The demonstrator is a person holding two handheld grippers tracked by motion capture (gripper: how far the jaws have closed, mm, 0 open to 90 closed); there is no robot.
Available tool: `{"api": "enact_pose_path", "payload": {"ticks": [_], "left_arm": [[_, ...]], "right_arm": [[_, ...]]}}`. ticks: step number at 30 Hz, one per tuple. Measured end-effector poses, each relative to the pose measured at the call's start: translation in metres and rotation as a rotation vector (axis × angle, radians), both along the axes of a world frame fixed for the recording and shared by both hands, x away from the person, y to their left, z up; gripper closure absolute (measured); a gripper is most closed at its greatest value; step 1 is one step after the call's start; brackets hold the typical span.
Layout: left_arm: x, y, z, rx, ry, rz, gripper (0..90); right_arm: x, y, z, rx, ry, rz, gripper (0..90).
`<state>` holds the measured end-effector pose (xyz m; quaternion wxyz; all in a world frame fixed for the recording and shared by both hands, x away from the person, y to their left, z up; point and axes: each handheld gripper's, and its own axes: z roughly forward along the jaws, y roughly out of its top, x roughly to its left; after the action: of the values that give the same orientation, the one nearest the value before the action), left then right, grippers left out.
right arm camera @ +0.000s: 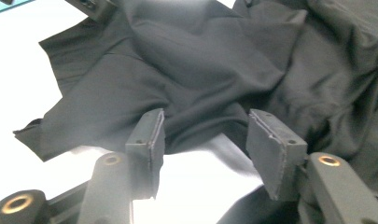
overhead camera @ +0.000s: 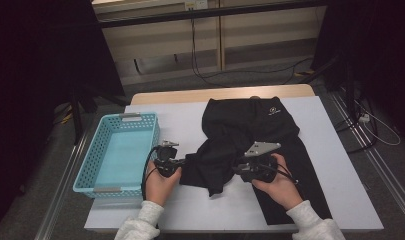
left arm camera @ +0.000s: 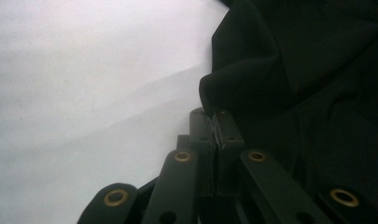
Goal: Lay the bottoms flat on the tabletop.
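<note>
**Left clamped on garment edge, right jaws apart and clear of cloth**

Black garment (overhead camera: 250, 135) lies on the white table (overhead camera: 180, 120), right of centre. Upper part is flat with a small logo near the far edge; one part runs toward the near right edge. A folded-over flap reaches left toward the left gripper (overhead camera: 179, 165).

Left gripper: jaws closed tight on the edge of that flap. In the left gripper view the pads meet with a pinch of black fabric (left arm camera: 252, 70) bunched right above them. White table surface (left arm camera: 84, 93) on the other side of the jaws. Hand sits just right of the basket.

Right gripper (overhead camera: 240, 169): jaws standing apart, nothing between the pads. In the right gripper view (right arm camera: 203, 140) the gap shows bare white table, with the crumpled cloth (right arm camera: 200, 60) just beyond the tips, not touching the pads. In the high view it sits over the garment's middle, grey three-cornered plate on top.

Light blue basket (overhead camera: 97, 150) stands at the left edge of the table, just beside the left hand, apart from the garment.
</note>
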<state>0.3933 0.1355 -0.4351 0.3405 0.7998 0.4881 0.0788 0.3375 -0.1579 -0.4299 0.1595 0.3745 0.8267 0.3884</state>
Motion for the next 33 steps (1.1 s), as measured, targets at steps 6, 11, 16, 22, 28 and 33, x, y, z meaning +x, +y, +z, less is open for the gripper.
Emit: {"api": "enact_pose_path", "payload": {"ticks": [6, 11, 16, 22, 28, 33], "left_arm": [[0.000, -0.002, 0.001, 0.006, -0.004, -0.009, 87.8], [0.000, -0.002, 0.002, 0.003, -0.004, -0.010, 87.2], [-0.001, -0.003, 0.002, 0.003, -0.008, -0.010, 87.5], [-0.001, 0.000, 0.004, -0.009, -0.005, -0.004, 88.8], [0.000, -0.002, 0.003, -0.016, -0.005, -0.007, 89.0], [-0.001, -0.004, 0.004, -0.019, -0.007, -0.014, 87.4]], "right_arm": [[-0.005, 0.020, -0.006, -0.002, 0.017, 0.055, 46.8], [-0.002, 0.036, -0.022, -0.071, 0.040, 0.080, 51.8], [-0.005, 0.038, -0.023, -0.063, 0.033, 0.119, 80.3], [-0.005, 0.027, -0.020, -0.047, 0.074, 0.138, 89.4], [-0.003, 0.002, -0.015, -0.055, 0.076, 0.095, 89.5], [-0.003, -0.001, -0.015, -0.051, 0.067, 0.081, 81.6]]}}
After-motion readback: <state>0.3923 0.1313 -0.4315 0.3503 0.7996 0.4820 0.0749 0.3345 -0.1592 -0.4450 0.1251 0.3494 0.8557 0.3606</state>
